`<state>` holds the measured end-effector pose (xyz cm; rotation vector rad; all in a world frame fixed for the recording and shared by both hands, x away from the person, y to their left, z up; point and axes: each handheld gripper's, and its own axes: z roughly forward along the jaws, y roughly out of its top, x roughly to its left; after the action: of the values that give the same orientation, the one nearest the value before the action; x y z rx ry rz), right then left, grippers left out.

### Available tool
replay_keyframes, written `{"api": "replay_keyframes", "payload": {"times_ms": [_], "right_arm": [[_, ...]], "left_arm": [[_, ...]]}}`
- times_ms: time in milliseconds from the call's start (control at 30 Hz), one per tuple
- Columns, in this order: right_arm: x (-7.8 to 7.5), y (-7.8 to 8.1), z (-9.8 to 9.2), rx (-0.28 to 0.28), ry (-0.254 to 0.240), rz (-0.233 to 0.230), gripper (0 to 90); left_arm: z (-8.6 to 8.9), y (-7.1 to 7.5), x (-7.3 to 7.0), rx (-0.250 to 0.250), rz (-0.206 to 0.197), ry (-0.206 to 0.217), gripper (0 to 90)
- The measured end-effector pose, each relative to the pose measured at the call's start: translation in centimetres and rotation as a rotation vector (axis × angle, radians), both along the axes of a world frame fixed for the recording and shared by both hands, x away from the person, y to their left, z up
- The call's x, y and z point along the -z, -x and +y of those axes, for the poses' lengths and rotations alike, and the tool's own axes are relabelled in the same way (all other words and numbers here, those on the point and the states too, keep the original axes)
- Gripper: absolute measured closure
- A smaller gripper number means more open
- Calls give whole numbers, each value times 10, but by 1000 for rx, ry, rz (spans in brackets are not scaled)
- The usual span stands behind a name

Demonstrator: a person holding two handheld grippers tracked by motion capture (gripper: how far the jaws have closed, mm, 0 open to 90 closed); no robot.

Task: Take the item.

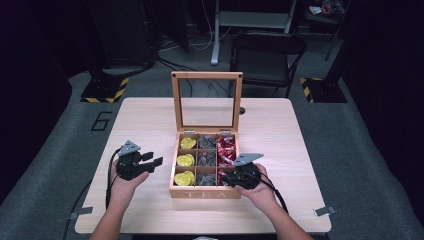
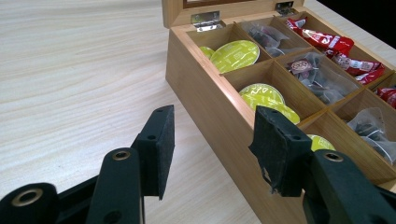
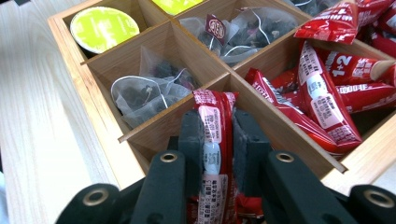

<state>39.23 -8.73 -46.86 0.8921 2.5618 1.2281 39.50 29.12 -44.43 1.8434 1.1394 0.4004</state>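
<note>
Clamped between the right gripper's (image 3: pixel 218 140) jaws, a red sachet (image 3: pixel 212 140) is judged ready for lifting from the tea box (image 3: pixel 100 112); the left gripper (image 2: pixel 212 140) is held released alongside.

overhead forward-down, two close views, shared tea box (image 1: pixel 204 192)

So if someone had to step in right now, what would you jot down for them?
Right hand-held gripper: shut on a red sachet at the near right compartment of the tea box.
Left hand-held gripper: open, holding nothing, just left of the box.
Box lid is up; green capsules left column, tea bags middle, red sachets right.
Done: sachet gripped. Left: probably lift it out; not yet clear of the box.
</note>
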Motion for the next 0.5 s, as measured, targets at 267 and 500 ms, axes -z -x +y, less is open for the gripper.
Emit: {"api": "replay_keyframes", "payload": {"times_ms": [267, 500], "right_arm": [[-7, 1, -5, -3, -18, -28, 764], [-19, 3, -9, 4, -48, -58, 765]], "left_arm": [[1, 0, 0, -3, 1, 1, 491], [1, 0, 0, -11, -7, 4, 490]]}}
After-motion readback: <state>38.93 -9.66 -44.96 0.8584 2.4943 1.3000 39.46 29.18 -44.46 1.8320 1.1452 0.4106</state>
